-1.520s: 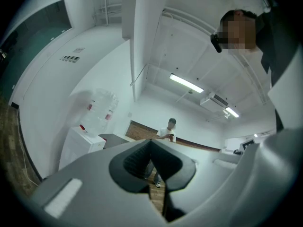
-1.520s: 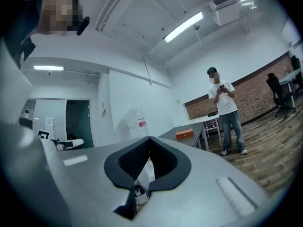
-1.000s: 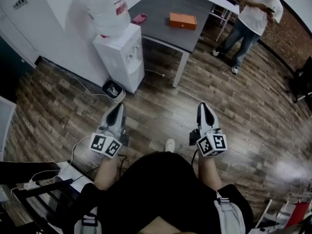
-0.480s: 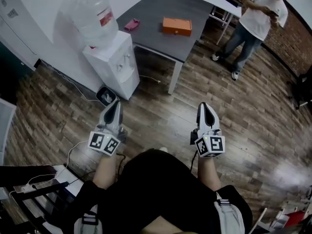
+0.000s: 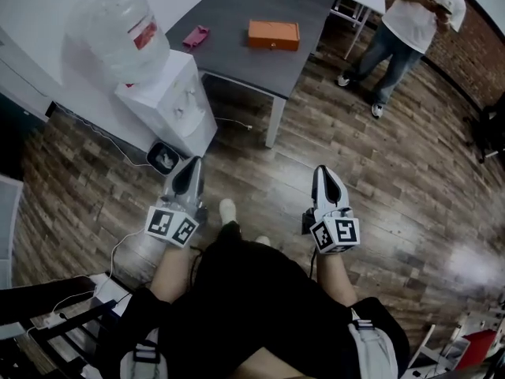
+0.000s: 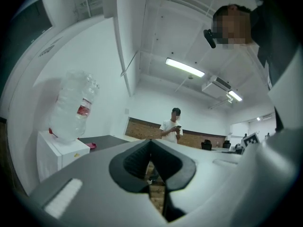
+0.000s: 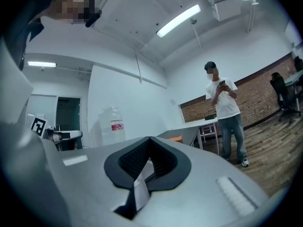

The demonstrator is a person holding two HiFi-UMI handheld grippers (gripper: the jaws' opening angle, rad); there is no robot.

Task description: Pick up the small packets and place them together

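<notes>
Head view, looking steeply down: nearest the camera are the wearer's dark-clad lap and one pale shoe (image 5: pixel 227 209) on the wooden floor (image 5: pixel 379 180). Just ahead, the left tongs (image 5: pixel 192 164) and right tongs (image 5: pixel 322 174) point level and forward. The left pair is clenched on nothing. The right pair is clenched too; its own view shows a pale strip in the slit behind the tips, and it is unclear whether that is an object or jaw surface. Beyond them stands a water dispenser (image 5: pixel 170 105). Farther off, a grey worktop (image 5: pixel 237 61) carries a pink item (image 5: pixel 197 35), probably a small packet, and an orange box (image 5: pixel 274 34). A bystander (image 5: pixel 414 22) stands past it. The step in hand appears to be the approach, before any pick. The next move calls for reaching the worktop, releasing one pair of tongs and lowering it over a packet.
</notes>
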